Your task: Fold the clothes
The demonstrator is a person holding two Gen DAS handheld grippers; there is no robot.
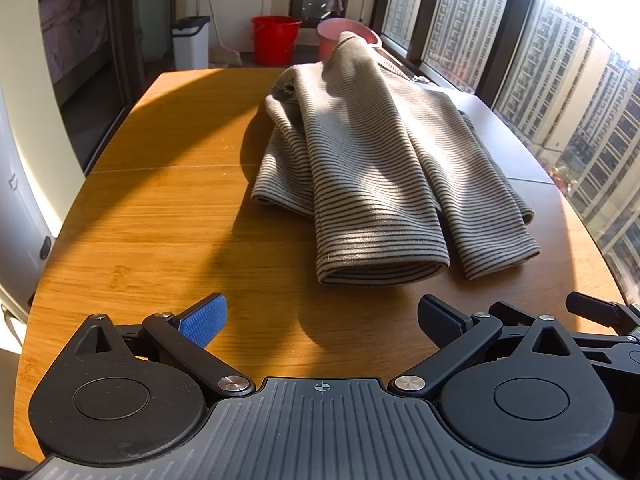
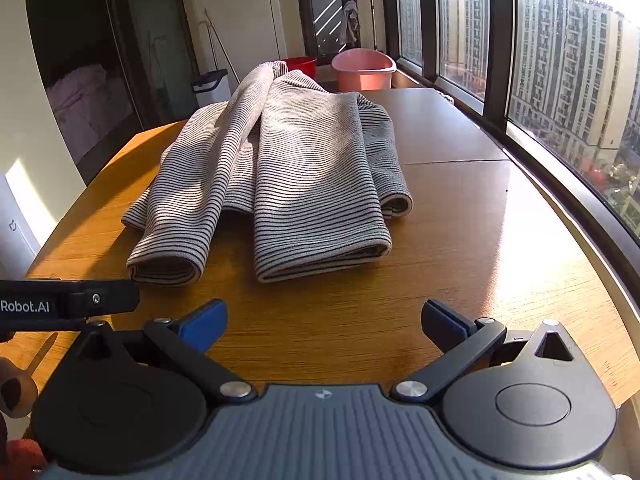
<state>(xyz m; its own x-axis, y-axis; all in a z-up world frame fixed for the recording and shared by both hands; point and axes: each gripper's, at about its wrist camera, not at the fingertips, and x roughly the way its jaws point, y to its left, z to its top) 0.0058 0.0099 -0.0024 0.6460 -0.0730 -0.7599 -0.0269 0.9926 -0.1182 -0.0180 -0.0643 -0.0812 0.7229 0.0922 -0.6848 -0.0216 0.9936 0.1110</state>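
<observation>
A grey striped garment (image 1: 372, 160) lies bunched in long folds on the wooden table (image 1: 160, 220); it also shows in the right wrist view (image 2: 288, 176). My left gripper (image 1: 320, 320) is open and empty, a short way in front of the garment's near folded ends. My right gripper (image 2: 324, 324) is open and empty too, just short of the garment's near ends on the table (image 2: 460, 260). The left gripper's body (image 2: 68, 304) shows at the left edge of the right wrist view.
A window wall (image 2: 520, 80) runs along the table's right side. Beyond the far edge stand a red bucket (image 1: 275, 40), a pink basin (image 2: 363, 69) and a white bin (image 1: 191, 42). A doorway to a bedroom (image 1: 76, 48) is at the left.
</observation>
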